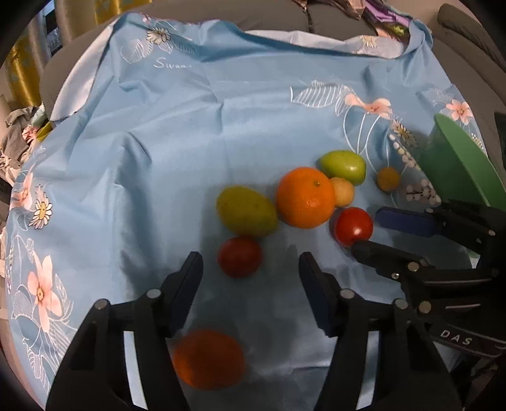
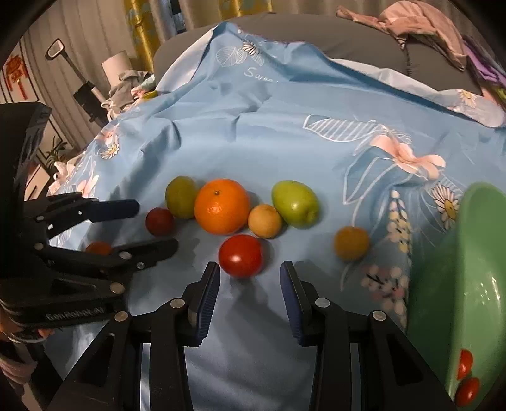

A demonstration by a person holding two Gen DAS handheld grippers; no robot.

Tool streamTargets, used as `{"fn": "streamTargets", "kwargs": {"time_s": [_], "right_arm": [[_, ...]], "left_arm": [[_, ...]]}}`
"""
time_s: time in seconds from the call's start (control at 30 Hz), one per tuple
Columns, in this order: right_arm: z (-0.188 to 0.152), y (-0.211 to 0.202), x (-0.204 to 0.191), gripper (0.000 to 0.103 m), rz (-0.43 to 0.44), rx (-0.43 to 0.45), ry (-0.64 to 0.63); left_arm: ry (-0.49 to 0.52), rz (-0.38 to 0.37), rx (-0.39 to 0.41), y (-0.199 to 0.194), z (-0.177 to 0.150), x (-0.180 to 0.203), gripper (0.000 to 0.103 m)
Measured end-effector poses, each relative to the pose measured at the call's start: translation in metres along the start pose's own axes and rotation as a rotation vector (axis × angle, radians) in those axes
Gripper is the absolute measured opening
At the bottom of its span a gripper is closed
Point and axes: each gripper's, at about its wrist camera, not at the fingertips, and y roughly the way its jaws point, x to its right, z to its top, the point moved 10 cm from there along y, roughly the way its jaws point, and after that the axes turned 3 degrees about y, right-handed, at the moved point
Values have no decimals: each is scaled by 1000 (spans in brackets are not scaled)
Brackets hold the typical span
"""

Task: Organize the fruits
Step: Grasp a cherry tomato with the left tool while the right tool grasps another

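Fruits lie on a blue flowered cloth [image 1: 189, 142]. A large orange [image 1: 305, 197] sits between two green fruits [image 1: 245, 211] [image 1: 343, 167], with small yellow fruits [image 1: 343, 191] [image 1: 388, 178] beside it. My left gripper [image 1: 249, 265] is open, a dark red tomato [image 1: 239, 256] between its fingertips. Another orange fruit [image 1: 208, 358] lies under it. My right gripper [image 2: 249, 278] is open just short of a red tomato [image 2: 241, 255]. The green bowl [image 2: 474, 268] at right holds small red fruits [image 2: 466, 376].
A grey sofa back [image 2: 348, 34] with a pink garment [image 2: 420, 22] lies behind the cloth. Clutter and a white roll [image 2: 117, 68] stand at the far left. The other gripper shows in each view: the right one [image 1: 395, 234], the left one [image 2: 139, 224].
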Motion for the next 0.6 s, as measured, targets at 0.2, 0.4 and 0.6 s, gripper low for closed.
{"fn": "streamTargets", "kwargs": {"time_s": [0.2,0.4,0.6], "right_arm": [[4,11,-5,39,7,-35,3],[6,17,-9,39,-3,-43,-21],[7,17,-8,34,11,-26,-23]], "left_arm": [[1,5,-36,12,0,-4,40],[-14,-11,-20,14,7,-6,29],[-12,-36,0,13,7,-3,28]]}}
